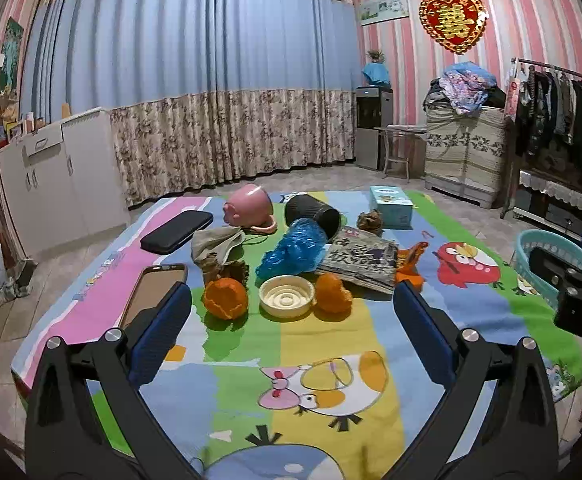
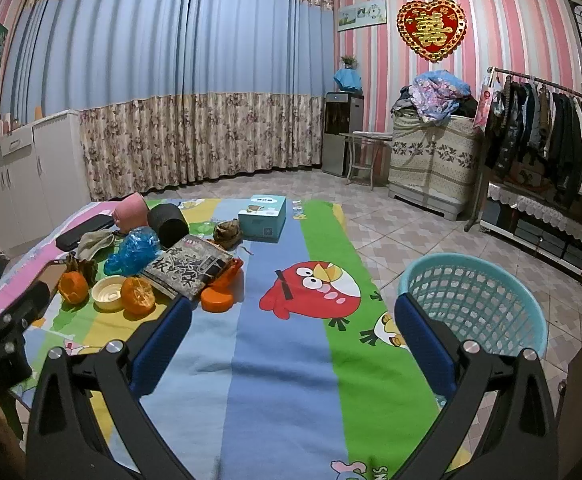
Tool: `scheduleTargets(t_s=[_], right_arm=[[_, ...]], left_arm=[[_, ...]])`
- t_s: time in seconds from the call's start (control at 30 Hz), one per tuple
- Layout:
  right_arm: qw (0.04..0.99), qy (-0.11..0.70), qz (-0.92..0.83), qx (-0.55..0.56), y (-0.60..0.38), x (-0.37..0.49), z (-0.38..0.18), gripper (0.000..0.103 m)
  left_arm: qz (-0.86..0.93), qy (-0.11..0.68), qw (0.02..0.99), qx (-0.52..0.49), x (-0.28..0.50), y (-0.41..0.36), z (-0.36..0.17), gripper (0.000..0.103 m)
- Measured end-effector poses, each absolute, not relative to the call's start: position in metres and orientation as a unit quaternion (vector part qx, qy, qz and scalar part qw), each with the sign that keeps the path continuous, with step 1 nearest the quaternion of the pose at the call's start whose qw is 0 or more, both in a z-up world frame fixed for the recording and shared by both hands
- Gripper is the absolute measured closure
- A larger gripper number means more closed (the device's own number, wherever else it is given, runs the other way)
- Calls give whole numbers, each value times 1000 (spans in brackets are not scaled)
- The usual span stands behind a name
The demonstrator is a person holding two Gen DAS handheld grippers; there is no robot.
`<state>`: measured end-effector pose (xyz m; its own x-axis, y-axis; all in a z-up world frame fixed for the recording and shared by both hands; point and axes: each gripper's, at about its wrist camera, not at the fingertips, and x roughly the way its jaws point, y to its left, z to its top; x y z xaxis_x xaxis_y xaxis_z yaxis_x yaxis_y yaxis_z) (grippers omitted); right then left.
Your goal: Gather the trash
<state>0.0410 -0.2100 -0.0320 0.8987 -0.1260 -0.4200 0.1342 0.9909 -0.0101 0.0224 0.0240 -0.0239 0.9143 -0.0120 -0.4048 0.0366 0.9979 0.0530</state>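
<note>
Trash lies in a pile on the cartoon mat: two orange peels, a cream lid, a crumpled blue plastic bag, a printed snack wrapper and an orange wrapper. My left gripper hovers open just in front of the lid and peels, holding nothing. My right gripper is open above the mat, right of the pile. A teal mesh basket stands on the floor behind its right finger.
A phone, a black case, a pink mug, a black cylinder and a tissue box share the mat. White cabinets stand left, a clothes rack right, tiled floor around.
</note>
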Motion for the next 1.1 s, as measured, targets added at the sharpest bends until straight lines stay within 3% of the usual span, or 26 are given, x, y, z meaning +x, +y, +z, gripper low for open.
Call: scheduleTargets(t_s=[1.1], right_arm=[[955, 294, -29, -24, -210, 173, -50, 4]], left_arm=[[39, 285, 957, 17, 175, 103, -54, 5]])
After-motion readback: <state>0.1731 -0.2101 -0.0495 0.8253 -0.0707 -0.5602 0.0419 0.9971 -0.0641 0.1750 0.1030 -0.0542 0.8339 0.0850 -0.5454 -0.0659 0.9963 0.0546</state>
